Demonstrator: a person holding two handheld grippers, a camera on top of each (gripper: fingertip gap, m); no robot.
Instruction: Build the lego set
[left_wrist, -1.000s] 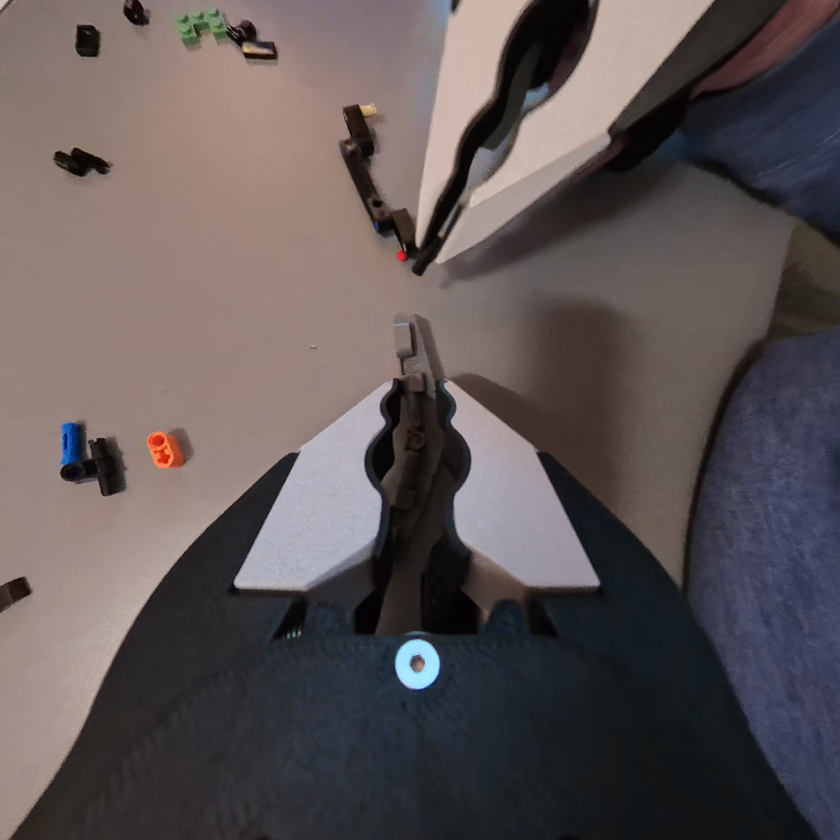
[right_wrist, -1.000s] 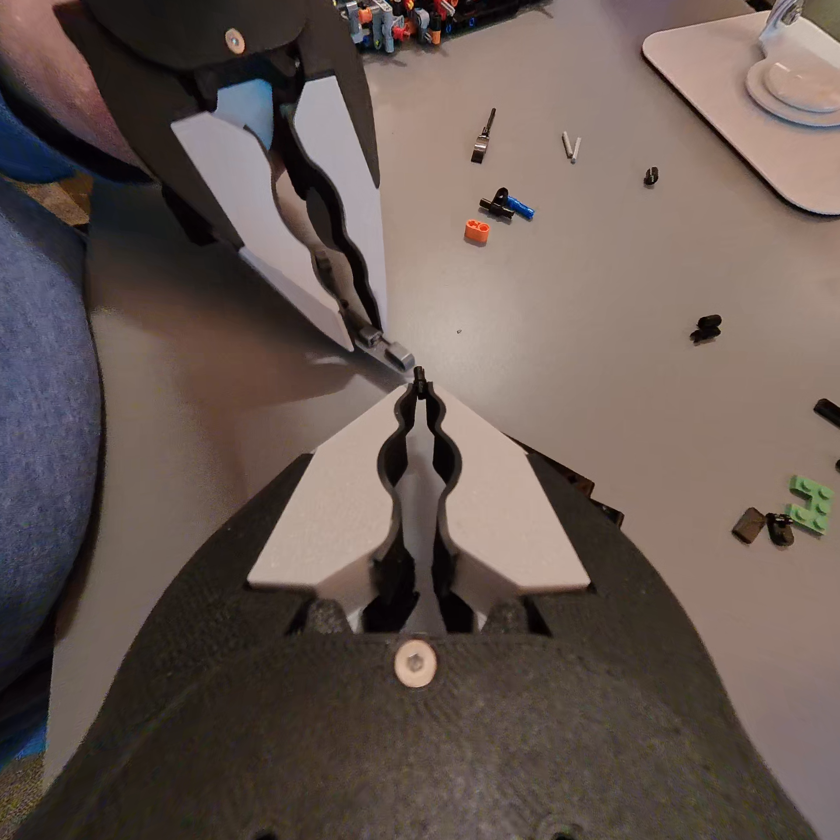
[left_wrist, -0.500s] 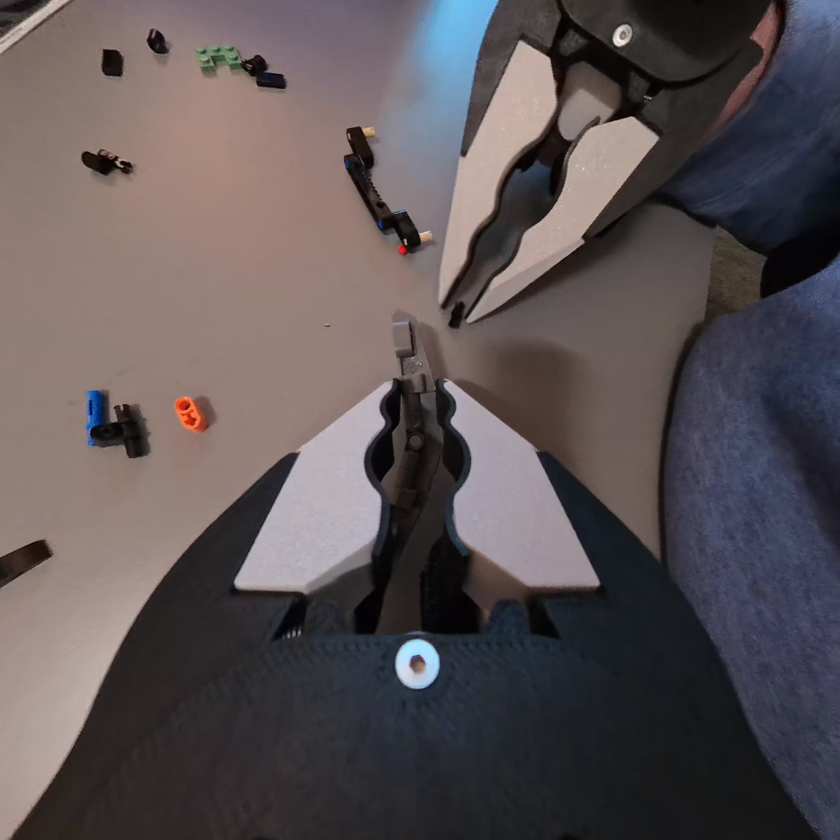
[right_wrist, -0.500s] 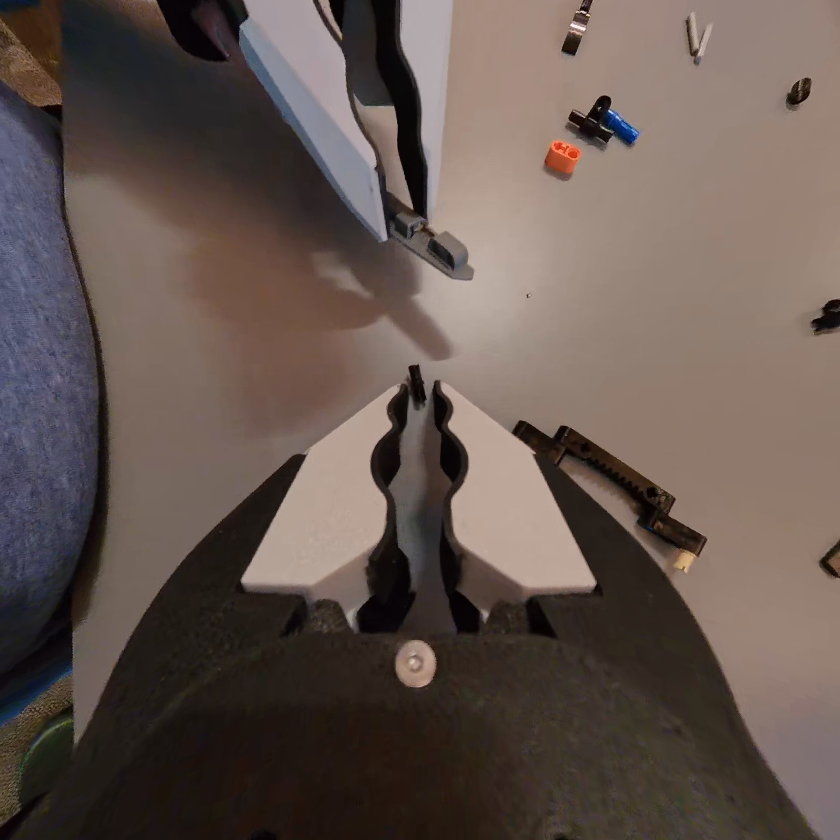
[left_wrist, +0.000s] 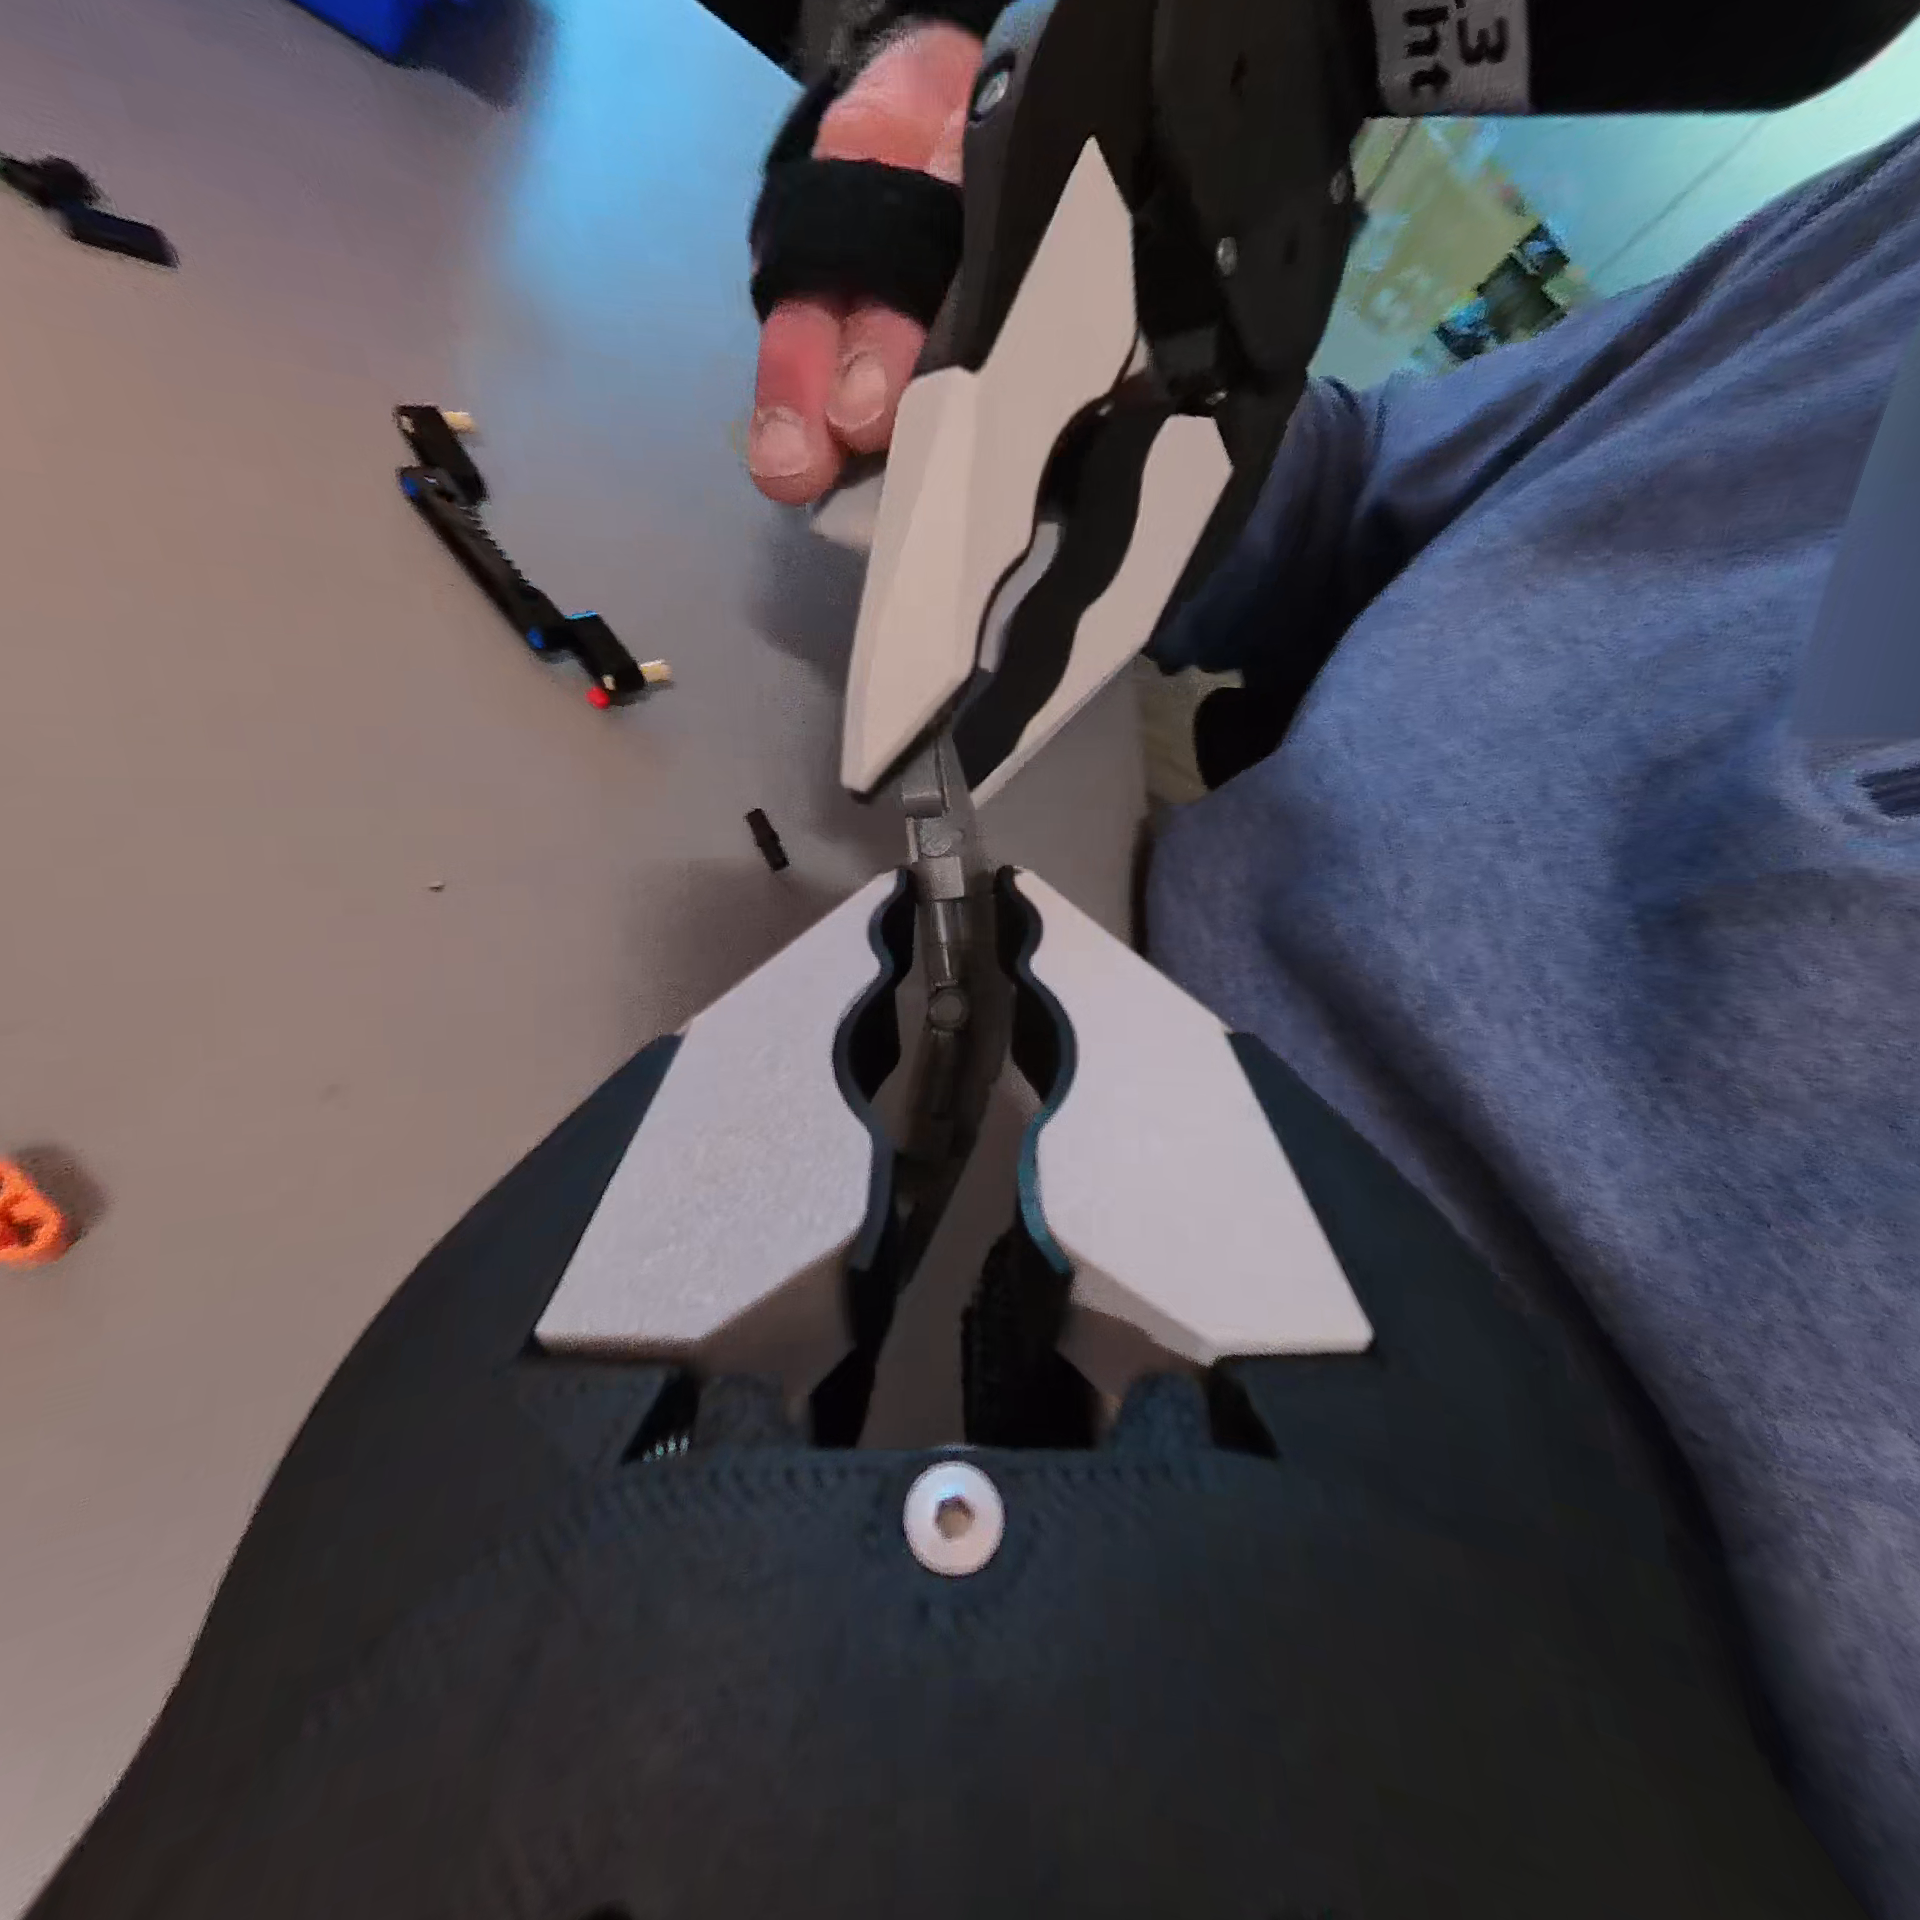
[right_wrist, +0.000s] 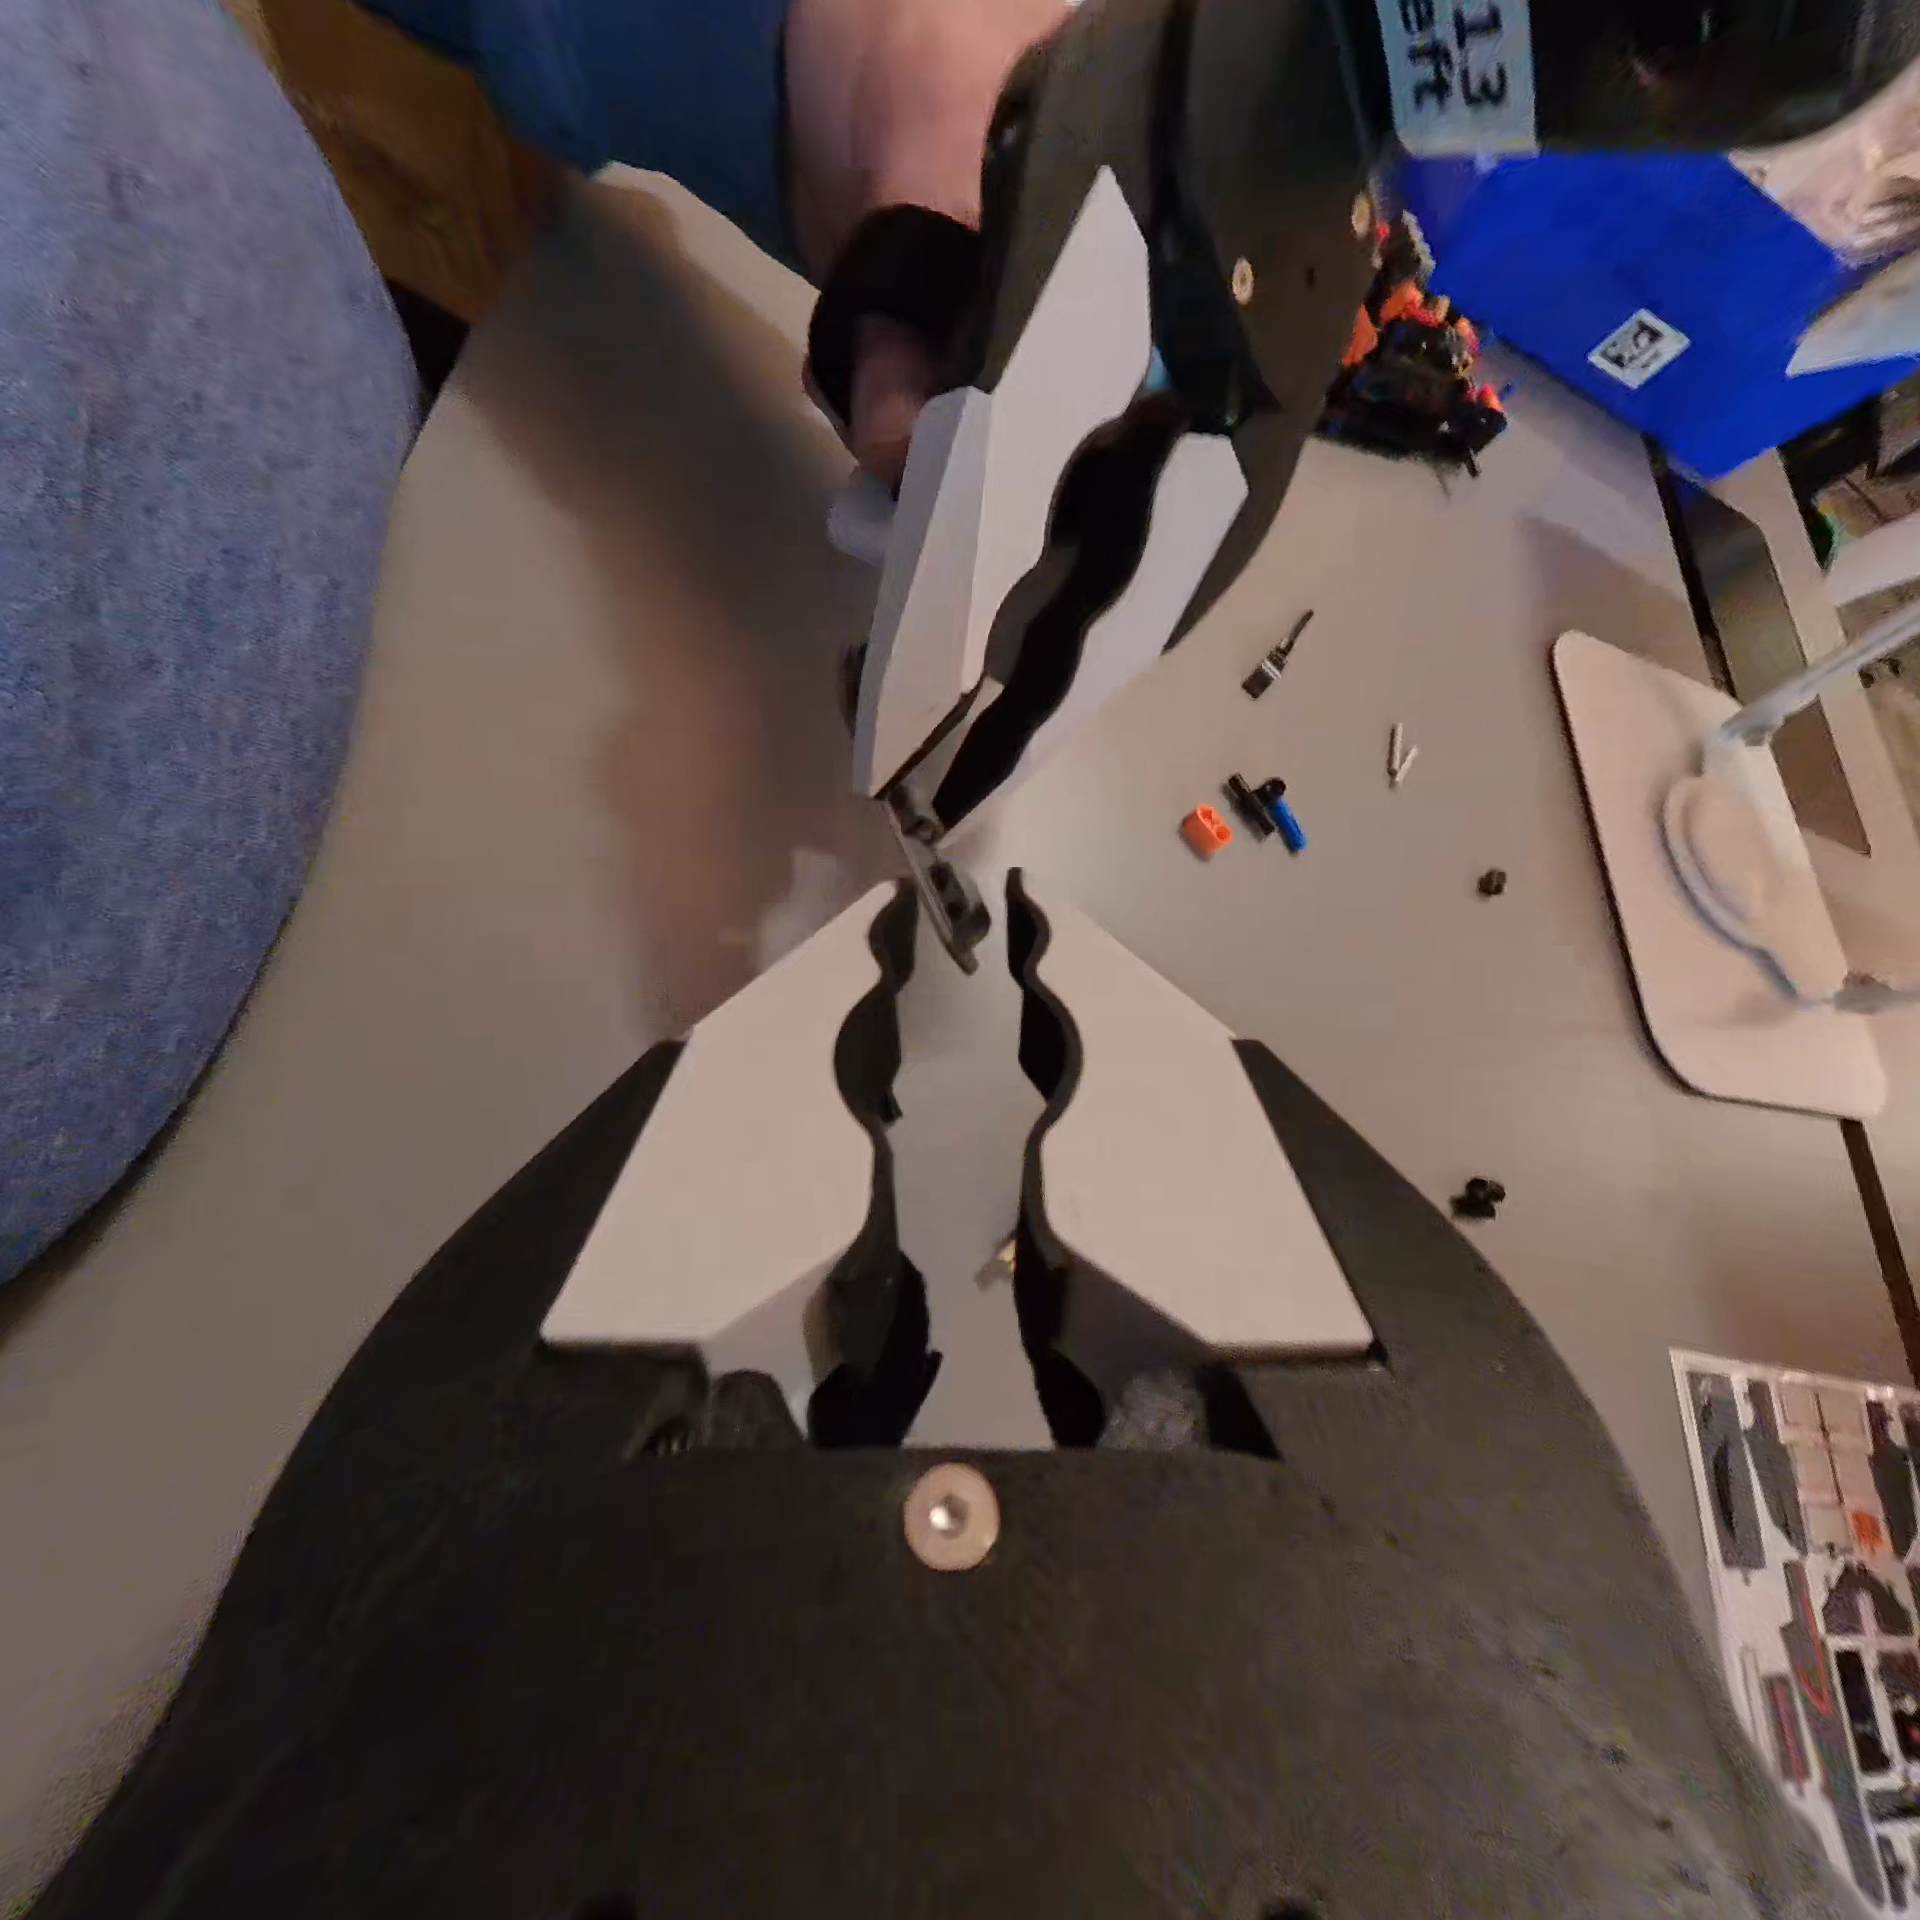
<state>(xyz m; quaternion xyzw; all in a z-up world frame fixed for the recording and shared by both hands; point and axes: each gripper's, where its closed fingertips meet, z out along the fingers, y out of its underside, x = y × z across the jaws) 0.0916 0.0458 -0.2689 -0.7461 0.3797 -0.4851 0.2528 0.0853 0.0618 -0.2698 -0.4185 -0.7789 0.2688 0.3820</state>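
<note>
My left gripper (left_wrist: 951, 883) is shut on a long grey lego piece (left_wrist: 935, 831) whose front end sticks out past the fingertips. My right gripper (right_wrist: 958, 883) is open, and the end of the grey piece (right_wrist: 948, 914) sits between its jaws. In the left wrist view the right gripper (left_wrist: 920, 774) comes down from above, tip to tip with mine. In the right wrist view the left gripper (right_wrist: 914, 800) hangs from above, holding the piece. A small black pin (left_wrist: 767, 840) lies just left of the tips. Both grippers are held above the grey table (left_wrist: 260, 831).
A black toothed rack with blue and tan pins (left_wrist: 514, 582) lies to the left. An orange connector (right_wrist: 1205, 831), a blue-and-black pin piece (right_wrist: 1273, 816), a white mat (right_wrist: 1704, 883), a sticker sheet (right_wrist: 1818, 1610), a blue box (right_wrist: 1662, 281) and the person's blue shirt (left_wrist: 1558, 935) surround the workspace.
The two grippers have come together tip to tip. The right gripper has opened around the grey piece's end and no longer holds the black pin, which now shows beside the tips.
</note>
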